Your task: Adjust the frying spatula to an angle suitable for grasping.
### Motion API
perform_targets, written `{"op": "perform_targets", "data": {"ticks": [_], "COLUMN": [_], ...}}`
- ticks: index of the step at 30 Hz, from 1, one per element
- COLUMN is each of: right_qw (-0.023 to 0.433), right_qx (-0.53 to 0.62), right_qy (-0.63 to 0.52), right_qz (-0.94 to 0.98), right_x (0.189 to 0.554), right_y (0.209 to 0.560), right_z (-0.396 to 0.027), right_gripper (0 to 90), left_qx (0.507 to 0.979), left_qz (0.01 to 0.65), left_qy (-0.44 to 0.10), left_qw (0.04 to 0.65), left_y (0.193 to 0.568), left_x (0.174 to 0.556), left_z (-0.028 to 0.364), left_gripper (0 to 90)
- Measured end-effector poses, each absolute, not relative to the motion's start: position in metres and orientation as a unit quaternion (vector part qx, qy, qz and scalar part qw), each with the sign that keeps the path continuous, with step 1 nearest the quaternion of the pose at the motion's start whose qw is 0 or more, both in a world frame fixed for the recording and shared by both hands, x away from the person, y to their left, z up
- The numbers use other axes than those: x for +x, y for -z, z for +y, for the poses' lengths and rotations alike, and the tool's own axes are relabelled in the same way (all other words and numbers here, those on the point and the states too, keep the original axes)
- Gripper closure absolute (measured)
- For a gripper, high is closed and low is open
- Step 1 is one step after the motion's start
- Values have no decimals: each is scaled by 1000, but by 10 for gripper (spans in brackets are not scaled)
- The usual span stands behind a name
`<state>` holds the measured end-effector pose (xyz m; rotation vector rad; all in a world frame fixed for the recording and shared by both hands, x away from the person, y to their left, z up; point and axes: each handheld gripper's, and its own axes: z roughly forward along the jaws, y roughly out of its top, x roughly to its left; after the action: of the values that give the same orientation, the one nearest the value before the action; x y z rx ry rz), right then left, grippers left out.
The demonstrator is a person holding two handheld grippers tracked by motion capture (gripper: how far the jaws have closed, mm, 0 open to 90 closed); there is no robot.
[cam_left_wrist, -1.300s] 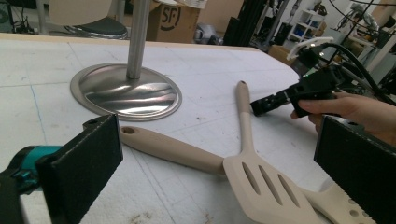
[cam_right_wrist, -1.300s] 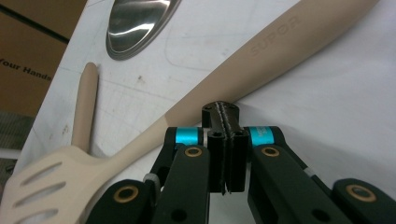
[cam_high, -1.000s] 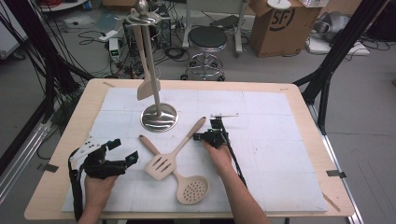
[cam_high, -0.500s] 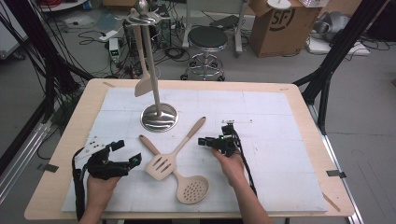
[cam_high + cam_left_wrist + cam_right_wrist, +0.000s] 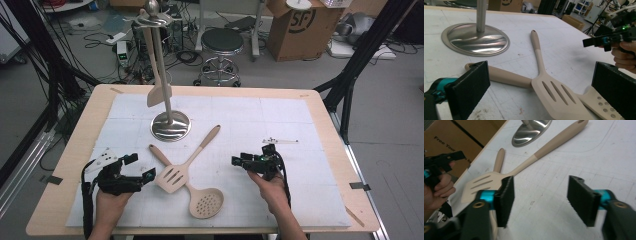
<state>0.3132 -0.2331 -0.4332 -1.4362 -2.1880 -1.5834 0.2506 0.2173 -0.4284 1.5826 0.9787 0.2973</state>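
A beige slotted spatula (image 5: 172, 177) lies on the white mat, its handle crossing that of a beige perforated spoon (image 5: 206, 202). A third beige spatula (image 5: 159, 92) hangs on the steel stand (image 5: 170, 125). My left gripper (image 5: 141, 167) rests at the front left, open, with the slotted spatula (image 5: 556, 95) and the spoon's handle (image 5: 504, 76) just ahead of its jaws. My right gripper (image 5: 239, 161) hovers right of the utensils. Its jaws (image 5: 541, 192) have just been opening and hold nothing. The slotted spatula (image 5: 481, 186) lies beyond its left jaw.
The white mat (image 5: 300, 130) covers most of the wooden table (image 5: 330, 115). The stand's round base (image 5: 475, 38) sits behind the utensils. The other hand's gripper (image 5: 609, 40) shows at the right of the left gripper view. A stool (image 5: 221, 42) and a cardboard box (image 5: 295, 25) stand beyond the table.
My right gripper has moved right and toward the table's front, away from the slotted spatula's handle, and its jaws have opened. The left gripper and the utensils have stayed put.
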Motion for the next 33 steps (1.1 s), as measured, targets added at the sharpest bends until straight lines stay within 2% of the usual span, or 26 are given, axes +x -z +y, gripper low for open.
{"op": "perform_targets", "data": {"ticks": [2, 4, 7, 11, 23, 33], "right_qw": [34, 33, 26, 14, -18, -23], "right_qx": [-463, -459, -455, -451, -439, -444], "right_qy": [522, 527, 529, 538, 551, 554], "right_qz": [-715, -715, -716, -713, -710, -704], "right_x": [308, 304, 295, 283, 266, 257], "right_y": [430, 429, 427, 428, 424, 426], "right_z": [-236, -240, -247, -259, -271, -278], "right_gripper": [328, 325, 324, 324, 305, 293], "left_qx": [677, 667, 664, 676, 670, 687], "left_qz": [423, 424, 414, 412, 417, 404], "left_qy": [-125, -97, -81, -77, -79, -56], "left_qw": [589, 604, 617, 607, 609, 602], "left_y": [428, 428, 427, 429, 424, 420], "left_x": [250, 251, 251, 251, 253, 260], "left_z": [218, 218, 216, 211, 212, 196], "left_gripper": [22, 33, 132, 135, 135, 154]}}
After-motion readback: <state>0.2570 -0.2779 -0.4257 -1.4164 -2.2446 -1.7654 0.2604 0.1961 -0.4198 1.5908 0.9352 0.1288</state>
